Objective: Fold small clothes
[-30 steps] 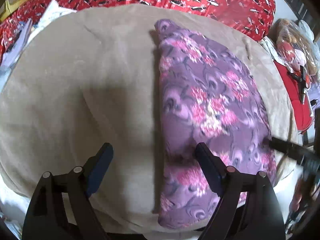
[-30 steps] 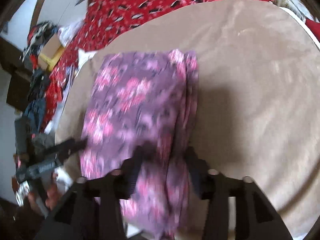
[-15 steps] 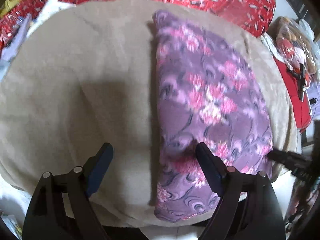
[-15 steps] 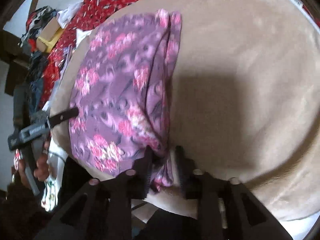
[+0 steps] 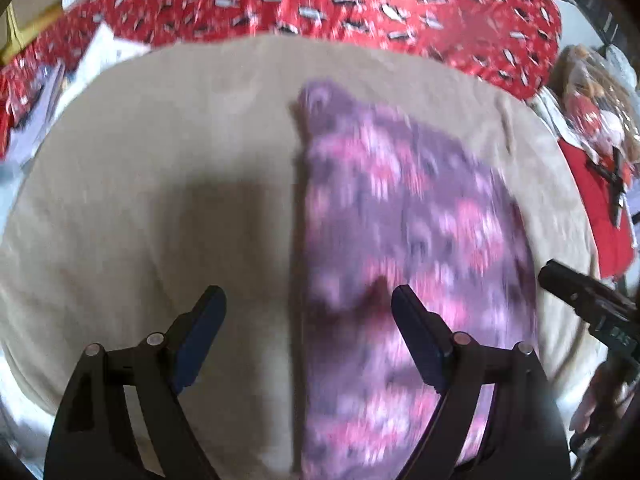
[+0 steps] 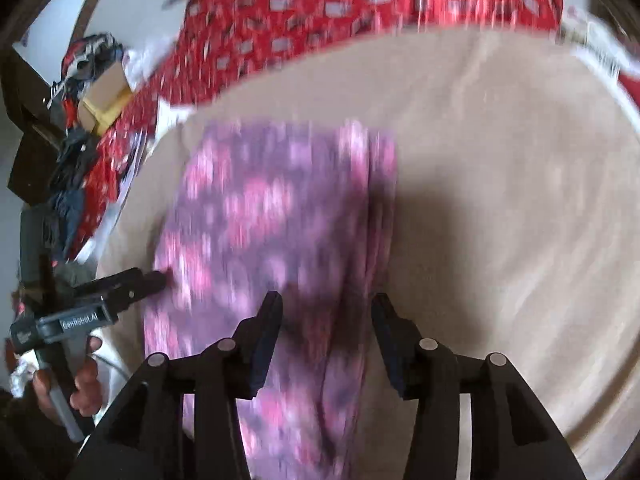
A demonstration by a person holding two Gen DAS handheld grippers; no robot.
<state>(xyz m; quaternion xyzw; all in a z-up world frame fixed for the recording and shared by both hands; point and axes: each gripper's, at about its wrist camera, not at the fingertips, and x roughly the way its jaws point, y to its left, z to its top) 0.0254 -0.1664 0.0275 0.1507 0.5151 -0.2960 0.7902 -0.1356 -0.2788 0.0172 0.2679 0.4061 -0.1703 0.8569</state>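
A purple garment with pink flowers (image 5: pixel 408 240) lies folded in a long strip on a beige blanket (image 5: pixel 180 180); it also shows in the right wrist view (image 6: pixel 272 216). My left gripper (image 5: pixel 308 308) is open above the garment's left folded edge, empty. My right gripper (image 6: pixel 326 306) is open over the garment's right layered edge, with nothing between the fingers. The left gripper also appears at the garment's left side in the right wrist view (image 6: pixel 156 278). Both views are blurred by motion.
A red patterned bedspread (image 5: pixel 320 0) lies behind the blanket. A doll in red (image 5: pixel 592 128) sits at the right. A cardboard box (image 6: pixel 104 96) and dark clothes (image 6: pixel 68 168) lie at the far left in the right wrist view.
My right gripper has opened and let go of the garment's edge, then pulled back and up. My left gripper stayed open and drew back a little. The garment lies flat.
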